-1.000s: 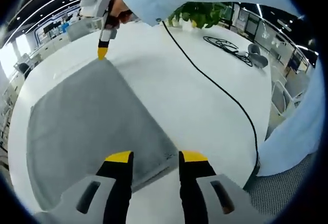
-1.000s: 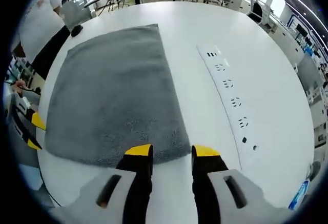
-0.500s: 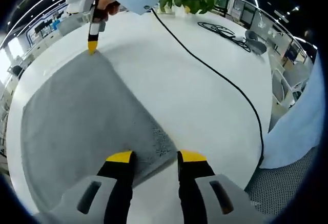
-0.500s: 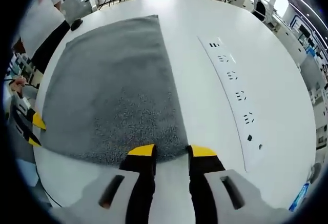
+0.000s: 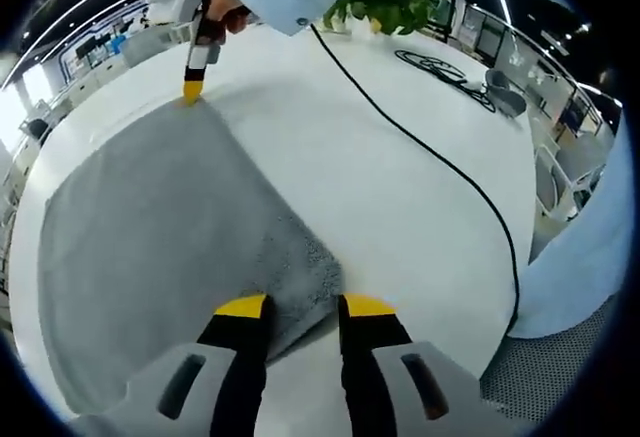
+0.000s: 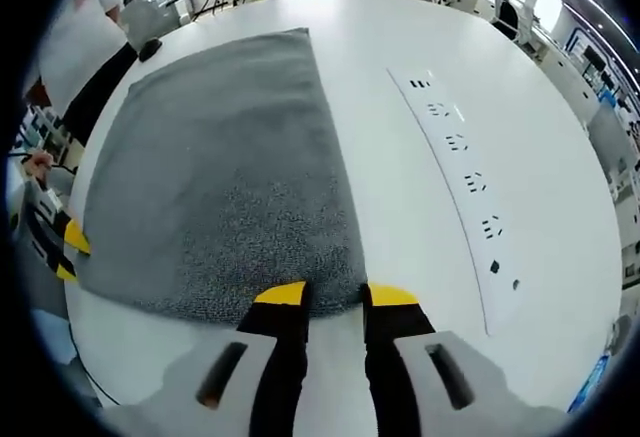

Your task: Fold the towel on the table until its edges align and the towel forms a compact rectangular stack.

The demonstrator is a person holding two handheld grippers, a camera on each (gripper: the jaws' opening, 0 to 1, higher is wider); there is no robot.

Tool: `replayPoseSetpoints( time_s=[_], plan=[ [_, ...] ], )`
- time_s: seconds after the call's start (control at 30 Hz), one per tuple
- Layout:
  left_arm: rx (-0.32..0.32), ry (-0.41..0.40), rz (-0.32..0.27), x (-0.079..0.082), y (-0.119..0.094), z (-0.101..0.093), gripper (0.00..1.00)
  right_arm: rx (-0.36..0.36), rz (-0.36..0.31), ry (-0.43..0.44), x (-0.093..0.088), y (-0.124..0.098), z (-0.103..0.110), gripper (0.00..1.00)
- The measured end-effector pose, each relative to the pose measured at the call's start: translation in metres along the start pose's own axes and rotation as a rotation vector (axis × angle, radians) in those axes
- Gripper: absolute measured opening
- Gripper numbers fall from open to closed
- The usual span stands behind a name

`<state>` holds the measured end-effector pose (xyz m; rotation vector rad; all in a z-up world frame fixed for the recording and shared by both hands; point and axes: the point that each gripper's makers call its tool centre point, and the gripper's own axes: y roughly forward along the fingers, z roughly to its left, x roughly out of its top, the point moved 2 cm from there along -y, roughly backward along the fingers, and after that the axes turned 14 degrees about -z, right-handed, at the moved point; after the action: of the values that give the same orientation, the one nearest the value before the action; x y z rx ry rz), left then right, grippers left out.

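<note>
Bright, even overhead light | mild glare on white bench (image 5: 400, 197) (ceiling strips) | sharp centre | strong fisheye bending at edges

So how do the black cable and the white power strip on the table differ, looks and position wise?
The black cable is thin and dark, curving loosely across the table; the white power strip is flat, pale, and runs straight, nearly blending into the tabletop. The cable lies off the towel's side in the left gripper view; the strip flanks the towel in the right gripper view. Both rest on the table, apart from the towel.
</note>
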<state>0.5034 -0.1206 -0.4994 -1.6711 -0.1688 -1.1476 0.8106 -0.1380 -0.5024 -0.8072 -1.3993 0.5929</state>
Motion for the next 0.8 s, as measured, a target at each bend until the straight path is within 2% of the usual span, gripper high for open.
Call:
replayPoseSetpoints(
  time_s=[0.37, 0.5, 0.8],
  plan=[
    [0.004, 0.024, -0.003, 0.0009, -0.0005, 0.0034, 0.05, 0.011, -0.006, 0.008, -0.0005, 0.0012, 0.0000, 0.15],
    [0.003, 0.018, -0.006, 0.0004, -0.0006, 0.0047, 0.04, 0.031, 0.004, 0.004, -0.0007, 0.0017, 0.0032, 0.06],
    [0.007, 0.021, -0.019, -0.0002, -0.0016, 0.0057, 0.03, 0.032, 0.026, 0.016, -0.0011, 0.0016, 0.0009, 0.03]
  ],
)
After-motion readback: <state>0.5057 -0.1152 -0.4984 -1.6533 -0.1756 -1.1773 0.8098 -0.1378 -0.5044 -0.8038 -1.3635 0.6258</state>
